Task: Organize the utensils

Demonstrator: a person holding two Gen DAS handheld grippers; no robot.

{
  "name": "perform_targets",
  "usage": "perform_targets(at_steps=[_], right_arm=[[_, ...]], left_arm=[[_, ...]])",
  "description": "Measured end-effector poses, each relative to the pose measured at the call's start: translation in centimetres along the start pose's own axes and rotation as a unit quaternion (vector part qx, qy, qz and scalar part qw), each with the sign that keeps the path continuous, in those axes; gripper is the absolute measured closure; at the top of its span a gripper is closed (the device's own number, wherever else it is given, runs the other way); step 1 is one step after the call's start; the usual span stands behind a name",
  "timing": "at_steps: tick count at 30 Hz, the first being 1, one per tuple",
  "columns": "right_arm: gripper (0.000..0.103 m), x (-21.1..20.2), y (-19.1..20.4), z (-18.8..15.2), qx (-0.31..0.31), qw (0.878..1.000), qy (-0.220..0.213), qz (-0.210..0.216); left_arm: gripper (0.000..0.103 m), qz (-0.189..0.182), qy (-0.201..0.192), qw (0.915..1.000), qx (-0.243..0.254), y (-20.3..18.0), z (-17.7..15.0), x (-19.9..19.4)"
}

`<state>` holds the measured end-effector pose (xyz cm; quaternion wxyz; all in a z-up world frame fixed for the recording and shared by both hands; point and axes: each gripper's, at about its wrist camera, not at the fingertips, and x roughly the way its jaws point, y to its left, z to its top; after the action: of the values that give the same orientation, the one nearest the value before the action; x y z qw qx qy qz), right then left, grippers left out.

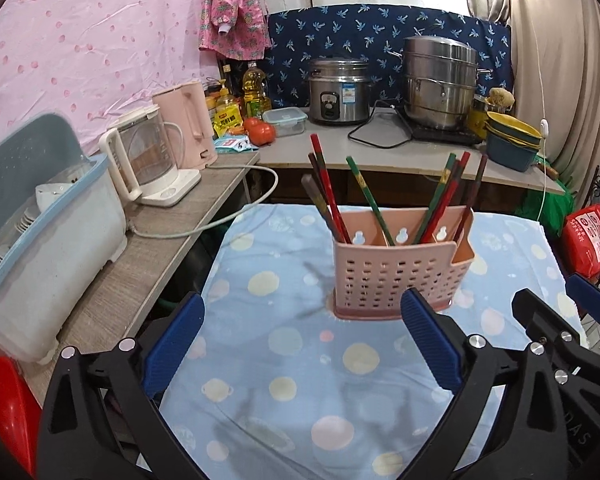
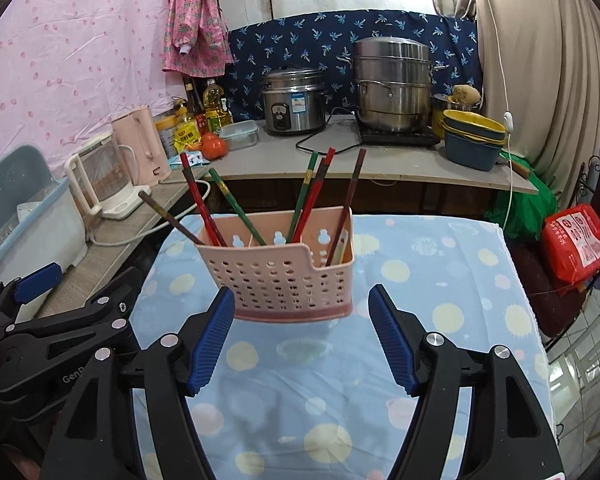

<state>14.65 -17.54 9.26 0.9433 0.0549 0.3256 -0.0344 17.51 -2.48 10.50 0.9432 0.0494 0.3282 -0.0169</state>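
Note:
A pink perforated utensil holder [image 1: 396, 272] [image 2: 276, 276] stands upright on a table covered with a blue dotted cloth [image 1: 300, 380] [image 2: 300, 408]. Several red, green and dark chopsticks [image 1: 364, 192] [image 2: 312, 188] lean in it, fanned left and right. My left gripper [image 1: 304, 308] hangs open near the cloth's front, short of the holder and to its left, nothing between its blue pads. My right gripper [image 2: 301, 296] is open too, its pads [image 2: 216, 332] apart from the holder's lower front corners. Each gripper also shows at the edge of the other's view.
A side shelf on the left carries a blue-lidded dish box [image 1: 40, 240], a glass kettle [image 1: 144, 160] and a pink kettle [image 1: 188, 124]. The back counter holds a rice cooker [image 2: 294, 100], a steel steamer [image 2: 394, 84], stacked bowls [image 2: 474, 136], bottles and a tomato. A red bag [image 2: 576, 240] sits at right.

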Motion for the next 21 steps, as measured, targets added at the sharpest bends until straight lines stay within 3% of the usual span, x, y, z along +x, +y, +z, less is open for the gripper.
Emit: perform_targets(at_steps=[5, 14, 21], right_arm=[[0.029, -1.0, 0.1, -1.4, 0.0, 1.0, 0.001, -0.007], [0.007, -2.0, -0.4, -2.8, 0.002, 1.0, 0.0, -0.012], [0.007, -2.3, -0.6, -3.4, -0.001, 1.0, -0.008, -0.019]], left_arm=[[0.007, 0.003, 0.009, 1.0, -0.004, 0.1, -1.2, -0.5], [0.007, 0.008, 0.017, 0.9998, 0.001, 0.2, -2.7, -1.0], [0.007, 0.014, 0.025, 0.9996, -0.005, 0.6, -3.5, -1.1]])
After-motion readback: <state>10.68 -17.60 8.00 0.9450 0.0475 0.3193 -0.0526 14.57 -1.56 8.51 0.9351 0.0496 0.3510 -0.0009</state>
